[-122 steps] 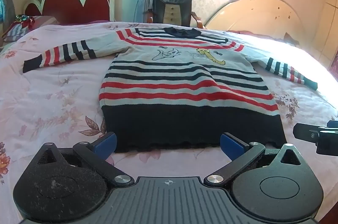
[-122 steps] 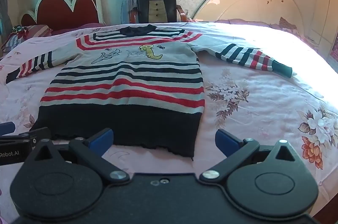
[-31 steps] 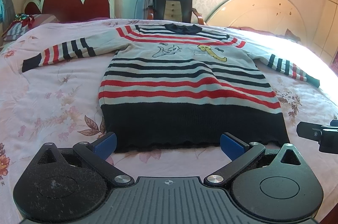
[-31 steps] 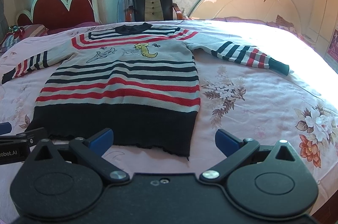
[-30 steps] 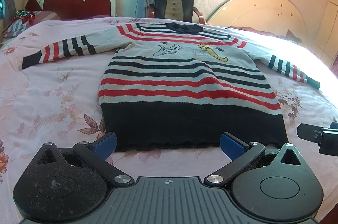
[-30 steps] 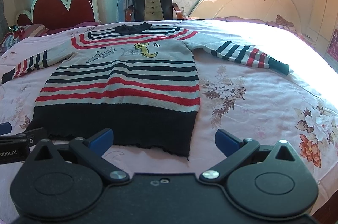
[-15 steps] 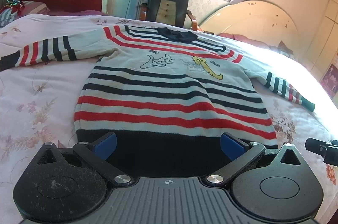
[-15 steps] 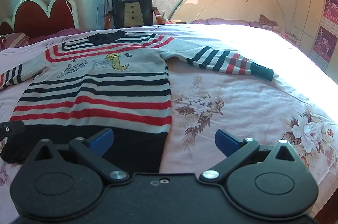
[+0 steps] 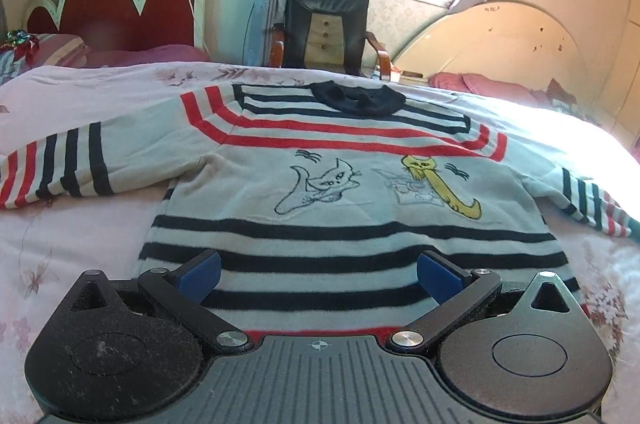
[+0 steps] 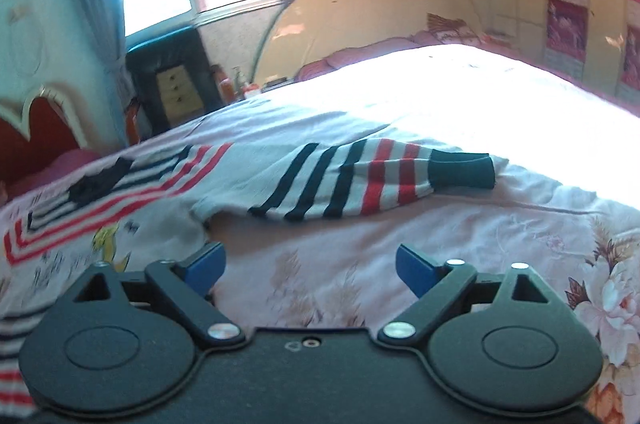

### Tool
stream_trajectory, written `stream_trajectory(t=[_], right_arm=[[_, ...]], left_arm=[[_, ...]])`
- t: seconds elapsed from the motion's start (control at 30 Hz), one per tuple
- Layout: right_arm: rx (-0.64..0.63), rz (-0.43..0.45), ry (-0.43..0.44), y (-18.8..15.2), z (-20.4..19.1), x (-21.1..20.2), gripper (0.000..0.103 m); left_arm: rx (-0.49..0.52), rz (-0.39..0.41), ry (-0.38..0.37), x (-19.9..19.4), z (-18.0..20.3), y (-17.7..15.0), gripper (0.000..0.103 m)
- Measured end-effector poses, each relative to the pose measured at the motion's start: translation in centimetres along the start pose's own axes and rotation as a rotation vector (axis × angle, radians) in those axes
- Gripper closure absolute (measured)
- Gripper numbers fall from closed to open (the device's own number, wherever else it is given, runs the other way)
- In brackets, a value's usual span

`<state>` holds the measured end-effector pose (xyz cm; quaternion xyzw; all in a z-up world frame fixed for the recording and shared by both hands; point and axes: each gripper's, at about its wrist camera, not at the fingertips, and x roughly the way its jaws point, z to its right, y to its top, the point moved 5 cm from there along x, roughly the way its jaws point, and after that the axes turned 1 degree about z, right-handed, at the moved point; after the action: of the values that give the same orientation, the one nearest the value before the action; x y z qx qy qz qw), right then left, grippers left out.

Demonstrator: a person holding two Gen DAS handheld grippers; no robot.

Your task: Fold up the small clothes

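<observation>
Both grippers have advanced over the sweater (image 9: 352, 192), which lies flat, face up, on the bed (image 9: 72, 248); the right gripper (image 10: 310, 266) has swung toward the sleeve (image 10: 360, 180) at its 12 o'clock, jaws spread but just narrowing on nothing. Left gripper (image 9: 318, 270) hovers above the stripes, jaws wide, empty. Step in hand: the reach for a first fold, which likely calls for pinching the sleeve and carrying it across the body.

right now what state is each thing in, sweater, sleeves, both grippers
striped sweater: spread flat on the bed, front up, unfolded
left sleeve: stretched out sideways, not folded in
right sleeve: stretched out sideways on the bedspread, dark cuff at its end
left gripper: open over the sweater's body, holding nothing
right gripper: open, jaws have just been closing, nothing between them
</observation>
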<state>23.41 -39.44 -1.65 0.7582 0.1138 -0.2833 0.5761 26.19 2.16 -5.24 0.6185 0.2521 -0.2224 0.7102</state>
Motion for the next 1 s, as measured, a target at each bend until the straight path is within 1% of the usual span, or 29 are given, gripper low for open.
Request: stream_trajectory(t=[0.03,0.07,0.1,0.13,0.17,0.23,0.37,0.43,0.5,0.53,0.57,0.63,0.7,0.77,0.83,0.9,0.93,1.0], right_arm=[[0.061,0.005,-0.016,0.8,1.5,1.4,0.032],[0.118,0.008,-0.030,1.4,2.9,2.8,0.034],[0.177,0.006,-0.040,1.8,4.2,4.1,0.038],[0.231,0.006,-0.042,2.1,5.5,5.3,0.044],[0.275,0.004,-0.041,2.2,6.6,6.4,0.047],[0.353,-0.018,-0.046,1.9,8.6,8.6,0.056],[0.526,-0.063,-0.048,0.3,11.8,12.1,0.064],[0.570,-0.032,-0.031,0.1,12.5,12.6,0.065],[0.579,-0.018,-0.035,0.3,12.8,13.0,0.066],[0.577,-0.013,-0.039,0.4,12.8,13.2,0.067],[0.574,-0.009,-0.049,0.5,12.9,13.6,0.071],[0.567,-0.010,-0.076,0.9,13.0,14.1,0.087],[0.544,-0.014,-0.089,1.7,13.0,14.8,0.094],[0.461,0.015,-0.098,3.2,11.5,14.9,0.094],[0.327,0.068,-0.068,4.7,8.1,14.2,0.095],[0.174,0.112,-0.008,5.8,3.3,13.7,0.095],[0.096,0.126,0.042,6.1,0.2,13.4,0.095],[-0.026,0.120,0.160,6.0,-6.1,13.3,0.095]], left_arm=[[-0.004,0.007,0.002,0.7,-0.1,0.4,0.000],[-0.007,0.009,0.006,1.5,-0.1,0.8,0.000],[-0.008,0.005,0.012,2.2,-0.1,1.0,0.000],[-0.008,0.000,0.018,2.9,0.0,1.2,0.000],[-0.010,-0.008,0.019,3.7,0.0,1.5,0.000],[-0.017,-0.022,0.013,5.1,0.2,1.6,0.000],[-0.002,-0.016,-0.001,6.9,0.8,2.3,0.000],[0.001,-0.014,-0.006,7.7,0.9,2.7,0.000],[-0.010,-0.016,-0.011,8.3,0.6,3.1,0.000],[-0.019,-0.021,-0.014,8.7,0.3,3.4,0.000],[-0.027,-0.028,-0.015,9.0,0.1,3.6,0.000],[-0.034,-0.056,-0.029,9.7,-0.5,3.8,0.000],[-0.018,-0.090,-0.037,10.3,-1.1,4.0,0.000],[-0.006,-0.101,-0.032,10.4,-1.9,4.2,0.000],[-0.010,-0.097,-0.014,10.3,-3.2,4.3,0.000],[-0.043,-0.100,-0.002,10.1,-4.8,4.4,0.000],[-0.061,-0.096,0.003,10.0,-5.6,4.5,0.000],[-0.093,-0.086,0.012,9.7,-7.2,4.6,0.000]])
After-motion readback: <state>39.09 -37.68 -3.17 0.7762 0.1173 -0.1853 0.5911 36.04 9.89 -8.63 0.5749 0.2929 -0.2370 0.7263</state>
